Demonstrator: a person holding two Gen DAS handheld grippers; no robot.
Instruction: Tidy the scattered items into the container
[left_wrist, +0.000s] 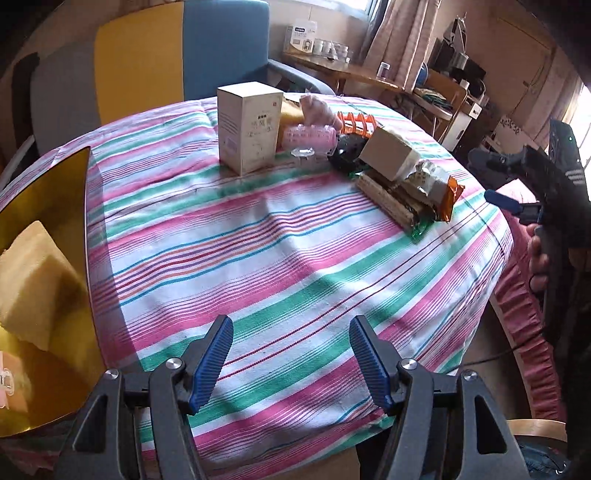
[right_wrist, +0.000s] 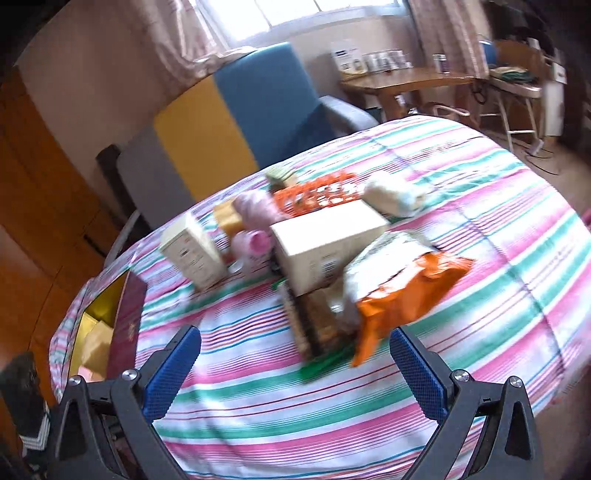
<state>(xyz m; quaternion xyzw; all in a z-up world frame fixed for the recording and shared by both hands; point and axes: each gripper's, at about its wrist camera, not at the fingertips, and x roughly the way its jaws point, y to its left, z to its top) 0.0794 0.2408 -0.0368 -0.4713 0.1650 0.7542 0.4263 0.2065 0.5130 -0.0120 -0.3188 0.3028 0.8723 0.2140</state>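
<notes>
Striped tablecloth (left_wrist: 280, 258), round table. Container (left_wrist: 79, 236): gold-lined box with dark red outer wall, at the table's left edge, holding a yellow sponge (left_wrist: 35, 280) and a pink item, partly cut off. Scattered pile lay at mid-table, well apart from the container: upright white carton (left_wrist: 245, 127), pink roller (left_wrist: 308, 136), cardboard box (left_wrist: 389, 153), orange snack packet (left_wrist: 443, 197), orange basket (right_wrist: 317, 194). Left gripper (left_wrist: 291, 363): jaws partly apart, nothing between. Right gripper (right_wrist: 295, 373): jaws spread wide, empty, over cloth just short of the packet.
</notes>
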